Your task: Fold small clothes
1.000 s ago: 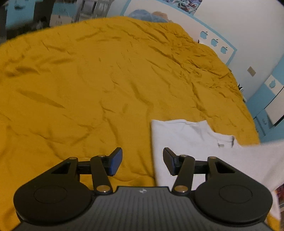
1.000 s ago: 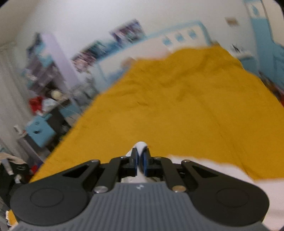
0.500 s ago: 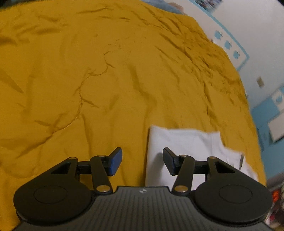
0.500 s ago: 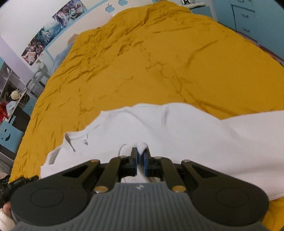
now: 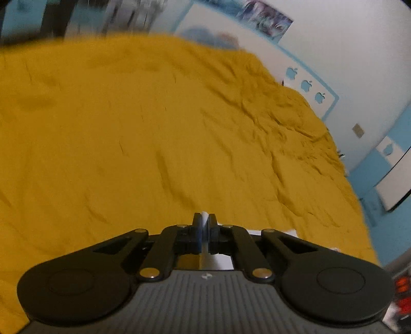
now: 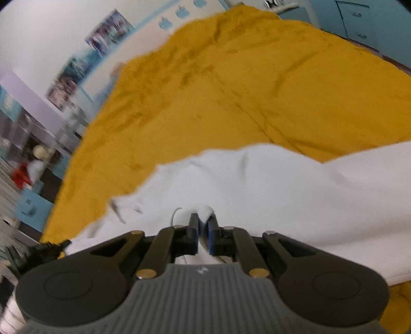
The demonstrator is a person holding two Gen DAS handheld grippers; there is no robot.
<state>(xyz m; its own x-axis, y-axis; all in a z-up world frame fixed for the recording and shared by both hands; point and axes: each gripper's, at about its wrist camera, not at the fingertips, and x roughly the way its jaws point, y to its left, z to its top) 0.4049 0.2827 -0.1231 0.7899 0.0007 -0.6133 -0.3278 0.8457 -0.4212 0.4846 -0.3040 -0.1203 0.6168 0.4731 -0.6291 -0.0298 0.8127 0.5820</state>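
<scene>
A white shirt lies spread on the mustard-yellow bed cover, its collar toward the left of the right wrist view. My right gripper is shut on a bunched fold of it, low over the cloth. In the left wrist view my left gripper has its jaws closing, and the pads pinch a thin edge of the white shirt. Most of the shirt is hidden under that gripper's body. Beyond it stretches the wrinkled bed cover.
White wall with posters and blue apple stickers runs behind the bed. Blue drawers stand at the far right of the bed, and cluttered shelves at its left. A white panel leans beside the bed.
My left gripper, open beside the shirt's edge before, has shut on that edge. The right gripper came down toward the bed and rolled, still pinching the shirt.
</scene>
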